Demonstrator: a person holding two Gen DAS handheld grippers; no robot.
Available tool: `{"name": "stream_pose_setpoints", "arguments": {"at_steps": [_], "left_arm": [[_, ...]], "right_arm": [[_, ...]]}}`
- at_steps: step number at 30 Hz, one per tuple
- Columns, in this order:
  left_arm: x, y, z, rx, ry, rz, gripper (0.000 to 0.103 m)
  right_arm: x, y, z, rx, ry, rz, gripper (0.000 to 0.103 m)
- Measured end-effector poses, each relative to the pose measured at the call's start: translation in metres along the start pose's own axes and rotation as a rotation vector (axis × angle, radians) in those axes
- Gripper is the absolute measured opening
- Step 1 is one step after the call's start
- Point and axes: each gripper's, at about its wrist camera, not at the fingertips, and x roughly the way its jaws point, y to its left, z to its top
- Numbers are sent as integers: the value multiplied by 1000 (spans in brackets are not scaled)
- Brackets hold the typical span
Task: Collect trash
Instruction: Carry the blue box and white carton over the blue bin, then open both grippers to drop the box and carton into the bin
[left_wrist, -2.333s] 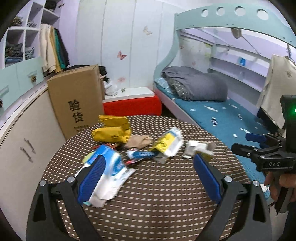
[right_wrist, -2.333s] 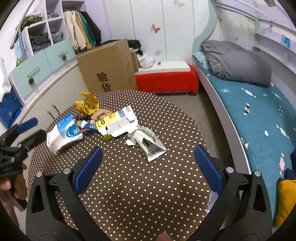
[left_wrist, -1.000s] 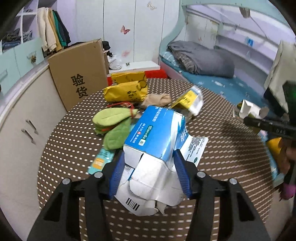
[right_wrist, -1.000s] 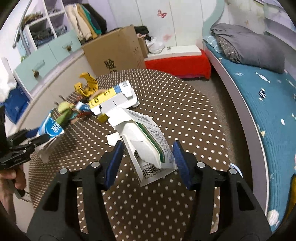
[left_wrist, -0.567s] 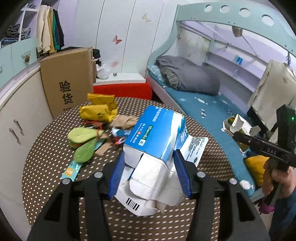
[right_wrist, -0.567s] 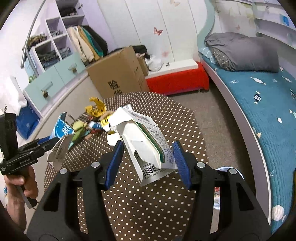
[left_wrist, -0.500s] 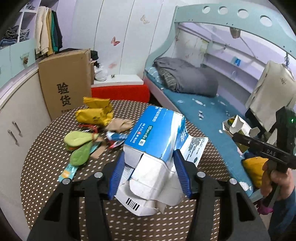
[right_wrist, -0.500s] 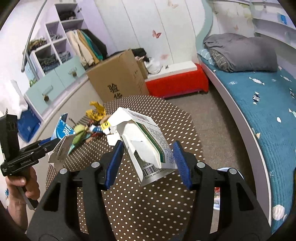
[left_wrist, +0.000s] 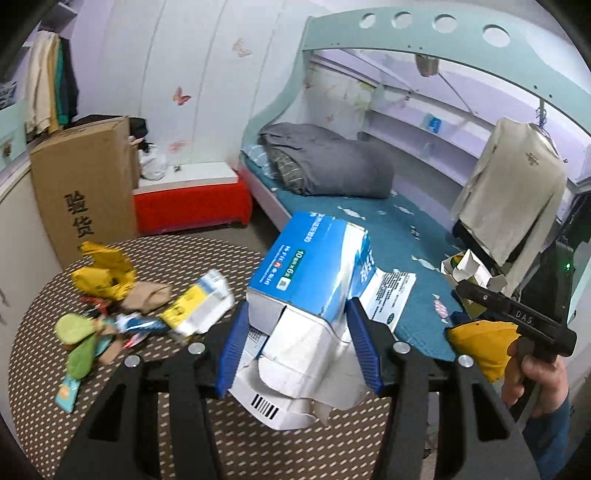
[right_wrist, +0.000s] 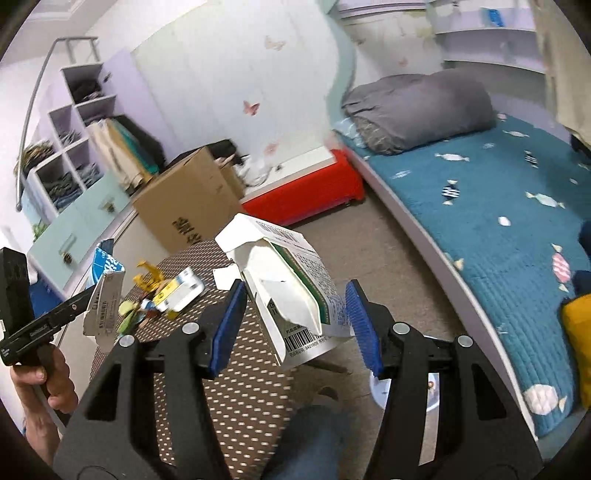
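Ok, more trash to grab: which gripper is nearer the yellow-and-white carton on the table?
Left. The left gripper, holding the blue box, hangs just beside the yellow-and-white carton; the right gripper, holding a white carton, is out past the table edge.

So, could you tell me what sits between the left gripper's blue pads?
A torn blue-and-white cardboard box, clamped by the left gripper, in the left wrist view.

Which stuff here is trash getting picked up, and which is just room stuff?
Trash:
blue box in left gripper
white carton in right gripper
wrappers on the table

Room stuff:
cardboard box
grey blanket
hanging shirt
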Motion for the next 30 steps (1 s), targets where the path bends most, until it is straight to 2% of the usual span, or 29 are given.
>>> {"name": "stream_pose_setpoints", "arguments": {"at_steps": [9, 14, 23, 30], "left_arm": [[51, -61, 16, 58, 39, -60, 53], [93, -99, 17, 107, 95, -76, 53], [173, -149, 5, 179, 236, -70, 53], [212, -163, -5, 198, 300, -49, 53]], "right_arm": [[-17, -53, 7, 65, -34, -90, 55], [-12, -87, 1, 123, -20, -149, 55], [36, -157, -22, 287, 82, -202, 55], [91, -198, -51, 385, 197, -201, 56]]}}
